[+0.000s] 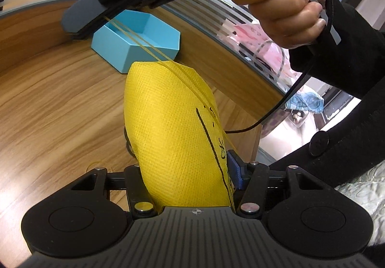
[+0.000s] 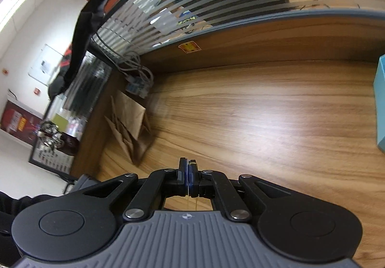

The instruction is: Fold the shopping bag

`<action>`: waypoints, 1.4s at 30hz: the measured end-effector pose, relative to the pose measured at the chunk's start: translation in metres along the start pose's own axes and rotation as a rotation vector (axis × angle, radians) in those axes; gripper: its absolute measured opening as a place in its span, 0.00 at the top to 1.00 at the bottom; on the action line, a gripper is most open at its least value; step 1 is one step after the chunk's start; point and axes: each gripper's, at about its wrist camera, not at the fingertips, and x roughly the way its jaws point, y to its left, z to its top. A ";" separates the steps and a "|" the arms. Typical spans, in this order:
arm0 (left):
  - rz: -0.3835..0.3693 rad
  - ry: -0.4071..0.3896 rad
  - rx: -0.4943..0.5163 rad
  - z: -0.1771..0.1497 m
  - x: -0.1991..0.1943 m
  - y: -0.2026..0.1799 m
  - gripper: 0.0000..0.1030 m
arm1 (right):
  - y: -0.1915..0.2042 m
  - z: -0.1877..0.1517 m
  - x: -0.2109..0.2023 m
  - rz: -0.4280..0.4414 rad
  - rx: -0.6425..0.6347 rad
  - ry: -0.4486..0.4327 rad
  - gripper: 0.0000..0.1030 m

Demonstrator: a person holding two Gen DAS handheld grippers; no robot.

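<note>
Yellow woven-textured shopping bag [image 1: 173,138], rolled into a thick bundle, is clamped between the fingers of the left gripper [image 1: 185,171].
Only the left wrist view shows the bag and the elastic band [image 1: 144,42] stretched from it to the right gripper [image 1: 79,27]; the blue hexagonal tray [image 1: 144,34] lies just beyond the bag on the wood-grain table [image 1: 60,99]. In its own view, the right gripper [image 2: 188,167] is seen closed, a yellowish strand pinched between its pads.
</note>
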 end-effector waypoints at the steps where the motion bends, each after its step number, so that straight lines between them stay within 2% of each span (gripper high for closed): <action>1: 0.001 -0.005 -0.001 -0.001 -0.001 0.001 0.47 | 0.000 0.002 -0.001 -0.008 0.002 -0.003 1.00; 10: -0.001 -0.016 -0.003 -0.003 -0.003 -0.001 0.47 | -0.001 0.006 -0.016 -0.053 0.024 -0.063 1.00; 12: -0.019 0.004 0.012 -0.003 -0.002 -0.003 0.48 | -0.001 0.006 -0.021 -0.057 0.029 -0.075 1.00; 15: -0.048 0.041 0.073 -0.001 0.008 -0.017 0.48 | 0.003 0.011 -0.037 -0.066 0.021 -0.170 0.99; 19: -0.052 0.039 0.058 -0.001 0.009 -0.013 0.48 | 0.007 0.031 -0.063 -0.065 -0.001 -0.242 0.99; 26: -0.034 0.018 0.021 -0.002 0.009 -0.010 0.48 | -0.005 0.027 -0.067 -0.081 0.015 -0.232 0.99; 33: -0.013 -0.076 -0.138 -0.007 -0.006 0.017 0.48 | -0.016 0.003 -0.070 -0.057 0.030 -0.230 0.99; 36: -0.025 -0.141 -0.235 -0.011 -0.018 0.033 0.48 | -0.021 -0.008 -0.072 -0.049 0.021 -0.202 0.99; 42: -0.064 -0.231 -0.320 -0.018 -0.038 0.044 0.48 | -0.026 -0.032 -0.063 -0.044 -0.006 -0.107 0.99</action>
